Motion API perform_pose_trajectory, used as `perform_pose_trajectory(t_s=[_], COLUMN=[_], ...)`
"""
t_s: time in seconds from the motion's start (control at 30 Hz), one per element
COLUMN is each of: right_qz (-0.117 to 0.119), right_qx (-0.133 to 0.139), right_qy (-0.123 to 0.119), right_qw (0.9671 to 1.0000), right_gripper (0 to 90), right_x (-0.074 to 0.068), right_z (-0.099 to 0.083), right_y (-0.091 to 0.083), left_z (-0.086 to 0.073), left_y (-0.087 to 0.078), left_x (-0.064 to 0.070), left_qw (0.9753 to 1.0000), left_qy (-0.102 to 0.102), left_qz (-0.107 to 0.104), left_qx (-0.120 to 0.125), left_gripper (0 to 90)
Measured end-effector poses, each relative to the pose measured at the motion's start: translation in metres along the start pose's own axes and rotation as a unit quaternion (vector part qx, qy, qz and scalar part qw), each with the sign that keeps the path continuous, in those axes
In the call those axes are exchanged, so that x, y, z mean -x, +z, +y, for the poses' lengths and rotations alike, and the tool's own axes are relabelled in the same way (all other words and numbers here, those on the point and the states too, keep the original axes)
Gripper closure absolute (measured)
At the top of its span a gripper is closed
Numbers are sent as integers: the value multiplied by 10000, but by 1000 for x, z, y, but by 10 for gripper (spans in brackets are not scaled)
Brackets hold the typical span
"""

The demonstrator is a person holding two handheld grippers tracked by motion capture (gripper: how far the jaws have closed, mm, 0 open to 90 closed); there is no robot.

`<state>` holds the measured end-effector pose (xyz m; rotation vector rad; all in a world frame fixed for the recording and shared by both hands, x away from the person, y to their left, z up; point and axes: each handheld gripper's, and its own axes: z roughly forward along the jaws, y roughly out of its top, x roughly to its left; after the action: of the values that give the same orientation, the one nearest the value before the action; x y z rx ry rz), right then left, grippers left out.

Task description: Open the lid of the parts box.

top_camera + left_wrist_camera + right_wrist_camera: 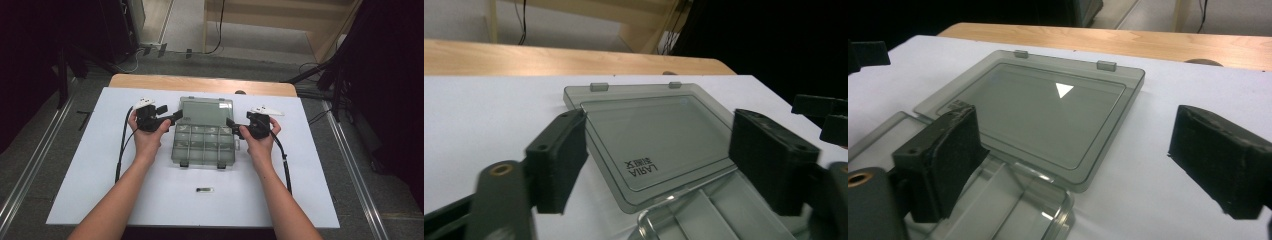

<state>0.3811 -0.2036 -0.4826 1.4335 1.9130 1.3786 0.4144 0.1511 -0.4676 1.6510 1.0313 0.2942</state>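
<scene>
Organizer box [204, 145] sits mid-counter on the white sheet [75, 165], open. I see its smoked lid [206, 112] folded back flat on the far side, two hinge tabs at the far edge, clear compartment tray nearest me with two latches on the near rim.

My left tool [172, 118] is at the box's left side, about level with the hinge line, jaws spread wide and holding nothing. In the left gripper view, the left tool [659, 162] frames the lid's corner between its pads; the lid [649, 135] carries printed lettering and the tray's edge shows below it.

My right tool [231, 125] mirrors it at the box's right side, also spread apart and empty. In the right gripper view, the right tool [1073, 165] has one pad over the tray corner and the other over bare sheet; whether either touches, I cannot tell.

A small dark flat piece [205, 190] lies on the sheet near me, apart from the box.
</scene>
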Motion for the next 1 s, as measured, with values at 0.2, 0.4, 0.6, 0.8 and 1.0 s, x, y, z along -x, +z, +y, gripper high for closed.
perform_pose_trajectory(t_s=[0.2,0.4,0.6,0.8,1.0], right_qz=[152,180,270,259,361], right_qx=[52,95,155,206,257], right_qy=[-160,-371,-408,-638,-627], right_qw=[9997,9991,9987,9974,9971], right_gripper=[0,0,0,0,0], right_x=[-8,-16,-24,-34,-38], right_z=[-6,-13,-20,-28,-37], right_y=[-13,-27,-41,-54,-66], left_z=[-3,-10,-19,-32,-45], left_y=[-19,-35,-48,-61,-77], left_x=[5,8,11,15,19], left_qw=[9991,9984,9983,9980,9974], left_qy=[149,299,385,501,639], left_qz=[-341,-410,-360,-328,-296], left_qx=[200,247,245,181,164], left_gripper=[5,0,0,0,0])
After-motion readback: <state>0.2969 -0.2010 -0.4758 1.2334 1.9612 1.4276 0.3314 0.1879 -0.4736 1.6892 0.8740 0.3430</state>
